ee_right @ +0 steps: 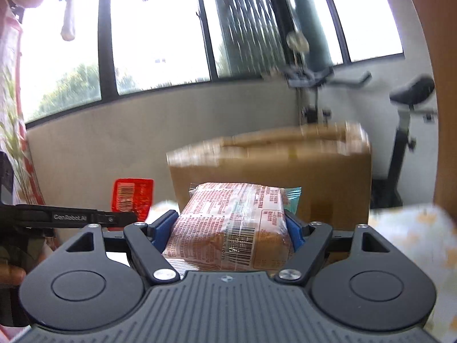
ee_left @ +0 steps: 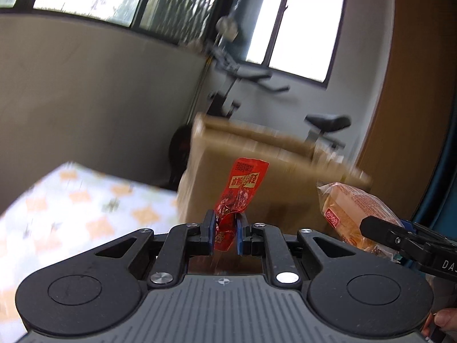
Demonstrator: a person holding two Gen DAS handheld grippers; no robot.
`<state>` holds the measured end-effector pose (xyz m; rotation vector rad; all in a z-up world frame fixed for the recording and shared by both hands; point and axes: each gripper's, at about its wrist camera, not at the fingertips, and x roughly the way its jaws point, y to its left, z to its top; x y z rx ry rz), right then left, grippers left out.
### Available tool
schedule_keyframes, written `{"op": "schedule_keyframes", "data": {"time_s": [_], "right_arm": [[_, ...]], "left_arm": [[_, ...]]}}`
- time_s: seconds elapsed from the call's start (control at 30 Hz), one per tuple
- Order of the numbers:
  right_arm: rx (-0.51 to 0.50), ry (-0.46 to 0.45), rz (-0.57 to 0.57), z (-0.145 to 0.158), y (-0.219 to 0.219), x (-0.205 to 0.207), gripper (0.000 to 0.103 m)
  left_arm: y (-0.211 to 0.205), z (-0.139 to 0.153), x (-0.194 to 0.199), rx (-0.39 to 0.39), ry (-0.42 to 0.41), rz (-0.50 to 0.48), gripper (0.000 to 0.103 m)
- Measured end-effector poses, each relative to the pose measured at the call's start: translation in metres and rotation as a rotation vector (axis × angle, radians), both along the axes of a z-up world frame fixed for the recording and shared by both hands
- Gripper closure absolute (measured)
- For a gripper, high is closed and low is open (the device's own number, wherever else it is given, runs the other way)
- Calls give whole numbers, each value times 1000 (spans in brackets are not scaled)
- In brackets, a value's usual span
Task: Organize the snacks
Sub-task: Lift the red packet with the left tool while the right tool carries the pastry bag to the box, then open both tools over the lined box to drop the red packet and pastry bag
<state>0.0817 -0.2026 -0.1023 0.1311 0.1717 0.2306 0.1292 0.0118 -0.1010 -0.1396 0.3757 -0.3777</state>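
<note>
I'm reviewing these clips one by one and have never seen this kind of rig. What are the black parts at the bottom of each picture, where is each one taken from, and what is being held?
There is no robot here: a person carries a handheld two-finger gripper in each hand, and a camera on each looks forward along its fingers.

In the left wrist view, the left gripper is shut on a small red snack packet, which sticks up between its blue pads. The other tool shows at the right edge.

In the right wrist view, the right gripper is shut on a wider bread package printed in orange.

Ahead stands a cardboard box, blurred, so I can't see inside it. A patterned tablecloth lies below, and an exercise bike stands by the windows.
</note>
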Motion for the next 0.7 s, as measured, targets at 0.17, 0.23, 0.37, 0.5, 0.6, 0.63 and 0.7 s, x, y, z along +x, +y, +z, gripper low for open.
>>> {"op": "schedule_keyframes", "data": {"time_s": [0.17,0.23,0.37,0.5,0.6,0.63,0.7], "right_arm": [[8,-68,-2,41,-15,33,25],[-4,-80,-19,55,-22,56,25],[-34,-45,-92,68,-37,110,25],[-92,58,-143,53,-41,164,25],[-125,132,-151,31,-38,178,25],[-133,144,-147,26,-37,181,25],[-140,184,-135,17,-35,184,24]], "left_arm": [[-21,41,33,-12,-63,-31,87],[-32,54,53,-3,-72,-36,88],[-61,69,98,40,-62,-33,87],[-81,66,137,79,0,-30,87],[-90,56,156,90,55,-31,86],[-92,54,162,107,66,-40,82],[-97,50,168,150,84,-18,37]]}}
